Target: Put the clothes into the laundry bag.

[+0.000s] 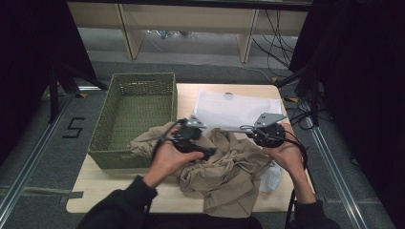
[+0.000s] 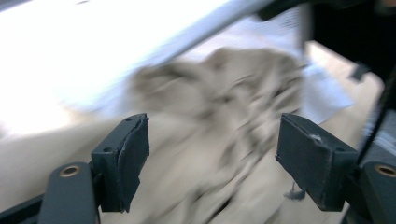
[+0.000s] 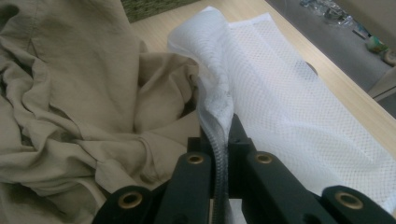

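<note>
A white mesh laundry bag (image 1: 234,110) lies flat on the far right part of a light wooden table (image 1: 119,191), and its zippered edge (image 3: 219,140) is pinched between the jaws of the right gripper (image 3: 223,135), which are pressed together on it. In the right gripper view the mesh rises in a fold from the closed jaws and spreads away to the right across the tabletop.

A crumpled beige garment (image 1: 224,167), a thin woven fabric with many creases, lies heaped in the middle of the table. One end of it drapes over the near rim of an olive-green woven basket (image 1: 138,86), which stands at the table's far left corner. The garment touches the near edge of the mesh bag.

From the high view, both of the person's forearms come in from the bottom in dark sleeves. The left hand (image 1: 167,155) grips the left gripper (image 1: 210,151) above the garment, near the basket's corner, with the wrist bent inward toward the centre. The right hand (image 1: 286,152) holds the right gripper (image 1: 246,128) at the table's right side, pointed toward the near edge of the bag, with a black cable (image 1: 298,191) trailing back along the forearm.

In the left gripper view, which is blurred, the left gripper's (image 2: 212,154) jaws stand wide apart with nothing between them. Beyond them are the beige garment (image 2: 224,102) and the white bag (image 2: 322,88).
</note>
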Demonstrator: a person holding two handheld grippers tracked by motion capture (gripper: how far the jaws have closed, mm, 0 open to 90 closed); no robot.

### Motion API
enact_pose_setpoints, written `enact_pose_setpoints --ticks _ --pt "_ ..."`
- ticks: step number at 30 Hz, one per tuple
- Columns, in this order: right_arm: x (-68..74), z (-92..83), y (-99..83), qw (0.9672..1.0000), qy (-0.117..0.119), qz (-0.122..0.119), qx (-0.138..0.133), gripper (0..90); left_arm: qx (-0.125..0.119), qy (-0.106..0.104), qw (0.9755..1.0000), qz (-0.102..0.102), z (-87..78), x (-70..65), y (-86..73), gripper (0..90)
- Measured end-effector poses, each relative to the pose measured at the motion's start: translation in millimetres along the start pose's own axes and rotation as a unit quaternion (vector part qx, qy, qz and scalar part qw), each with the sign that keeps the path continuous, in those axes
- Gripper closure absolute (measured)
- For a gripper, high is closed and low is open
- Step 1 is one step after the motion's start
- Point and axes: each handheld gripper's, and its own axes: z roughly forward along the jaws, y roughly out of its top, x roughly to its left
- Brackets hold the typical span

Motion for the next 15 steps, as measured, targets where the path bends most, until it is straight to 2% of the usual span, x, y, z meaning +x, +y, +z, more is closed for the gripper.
enact_pose_setpoints --ticks 2,3,4,5,7,8,9,10,11,13,14,15 --pt "0.5 1.4 -0.1 1.0 0.003 0.0 0.002 90.0 0.018 0.031 0.9993 -0.007 -12.1 17.6 -8.6 24.7" --pt "1.8 1.4 -0.4 1.0 0.001 0.007 0.005 90.0 0.027 0.063 0.9975 -0.018 -21.3 35.5 -19.5 24.7" --pt "1.8 1.4 -0.4 1.0 0.001 0.007 0.005 90.0 0.027 0.063 0.9975 -0.018 -21.3 35.5 -19.5 24.3" --pt "1.5 2.7 -0.4 1.0 0.005 0.006 0.003 90.0 0.047 0.087 0.9949 -0.018 -26.5 54.0 -30.0 23.0" --pt "0.6 3.5 -0.1 1.0 0.004 0.0 0.002 90.0 0.054 0.089 0.9945 -0.017 -26.5 59.0 -33.3 21.4" --pt "1.5 4.4 -0.2 1.0 0.005 -0.001 0.003 90.0 0.06 0.084 0.9945 -0.019 -24.0 66.1 -38.8 19.8" --pt "1.8 4.3 -0.3 1.0 0.006 0.0 0.004 90.0 0.07 0.062 0.995 -0.033 -16.5 72.4 -46.5 24.2" --pt "1.8 4.3 -0.3 1.0 0.006 0.0 0.004 90.0 0.07 0.062 0.995 -0.033 -16.5 72.4 -46.5 31.9" --pt "1.5 4.9 -0.3 1.0 0.006 -0.004 0.004 90.0 0.067 0.047 0.9958 -0.039 -12.1 75.7 -50.6 31.9" --pt "2.2 4.8 -0.5 1.0 0.006 0.004 0.006 90.0 0.051 0.011 0.9971 -0.054 -8.1 78.8 -54.3 56.2" --pt "2.2 4.8 -0.7 0.9999 0.006 0.005 0.006 90.0 0.041 0.001 0.9974 -0.058 -7.5 79.2 -55.2 58.8" --pt "2.2 4.8 -0.7 0.9999 0.006 0.005 0.006 90.0 0.041 0.002 0.9974 -0.06 -7.2 78.6 -55.5 58.8"
